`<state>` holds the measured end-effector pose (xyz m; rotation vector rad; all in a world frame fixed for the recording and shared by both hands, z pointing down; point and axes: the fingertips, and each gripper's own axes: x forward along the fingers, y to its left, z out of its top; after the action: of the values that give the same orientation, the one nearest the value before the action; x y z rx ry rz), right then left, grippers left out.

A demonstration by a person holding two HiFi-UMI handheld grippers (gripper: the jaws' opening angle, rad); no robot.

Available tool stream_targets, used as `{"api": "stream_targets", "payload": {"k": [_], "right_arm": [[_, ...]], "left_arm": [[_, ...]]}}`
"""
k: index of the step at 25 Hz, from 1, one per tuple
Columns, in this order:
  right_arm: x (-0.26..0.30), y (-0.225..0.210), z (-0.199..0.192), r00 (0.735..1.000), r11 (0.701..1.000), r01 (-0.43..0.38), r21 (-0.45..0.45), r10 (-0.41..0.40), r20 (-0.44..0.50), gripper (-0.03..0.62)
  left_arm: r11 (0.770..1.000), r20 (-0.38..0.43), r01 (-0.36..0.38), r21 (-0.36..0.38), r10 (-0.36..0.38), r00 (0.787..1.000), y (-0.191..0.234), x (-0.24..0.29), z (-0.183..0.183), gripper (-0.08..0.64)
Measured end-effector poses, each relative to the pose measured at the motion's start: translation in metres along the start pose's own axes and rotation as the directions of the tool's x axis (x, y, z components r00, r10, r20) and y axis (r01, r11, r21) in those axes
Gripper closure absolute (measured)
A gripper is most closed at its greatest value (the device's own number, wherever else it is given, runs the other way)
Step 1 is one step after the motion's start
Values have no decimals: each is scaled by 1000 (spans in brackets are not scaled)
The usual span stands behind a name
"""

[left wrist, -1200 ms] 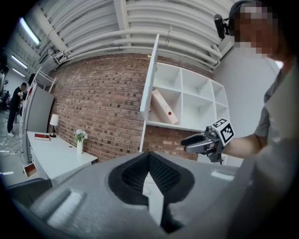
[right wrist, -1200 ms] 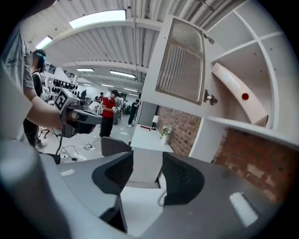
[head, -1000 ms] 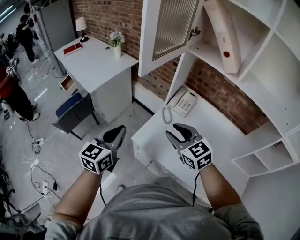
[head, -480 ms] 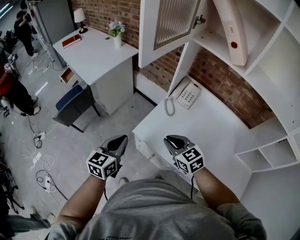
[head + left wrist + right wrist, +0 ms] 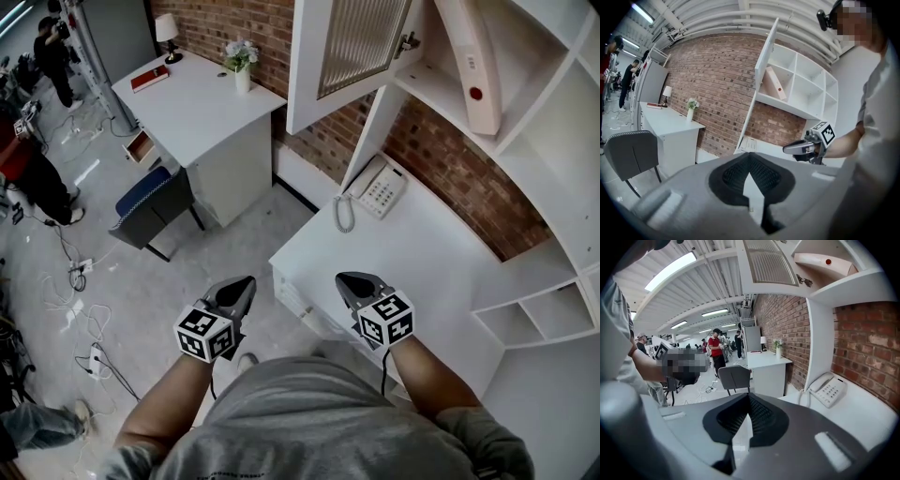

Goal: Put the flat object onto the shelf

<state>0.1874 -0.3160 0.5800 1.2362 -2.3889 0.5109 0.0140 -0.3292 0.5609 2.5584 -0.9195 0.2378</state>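
Flat object (image 5: pixel 473 66) – pale folder, red dot – leans tilted inside upper compartment of shelf (image 5: pixel 427 86). Placement looks done, judging by that.

Left gripper (image 5: pixel 239 287) and right gripper (image 5: pixel 354 280) well below shelf, by front edge of desk (image 5: pixel 422 253) under it. Neither carries anything. Right jaws have just been closing, nothing between them – now together. Left jaws together too.

Nothing seems left to do.

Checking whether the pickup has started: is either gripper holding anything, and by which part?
Nothing is held. The left gripper is shut and empty; the right gripper has just closed on nothing.
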Motion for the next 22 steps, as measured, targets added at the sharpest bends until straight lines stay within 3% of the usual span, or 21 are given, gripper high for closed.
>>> {"api": "stream_targets", "payload": {"k": [12, 22], "right_arm": [[2, -2, 4, 1000, 999, 4, 31, -5, 12, 584], [5, -3, 7, 1000, 1000, 10, 6, -10, 4, 584]], "left_arm": [[1000, 23, -10, -4, 10, 1000, 2, -5, 6, 561], [1000, 32, -10, -11, 11, 999, 4, -5, 9, 561]]}}
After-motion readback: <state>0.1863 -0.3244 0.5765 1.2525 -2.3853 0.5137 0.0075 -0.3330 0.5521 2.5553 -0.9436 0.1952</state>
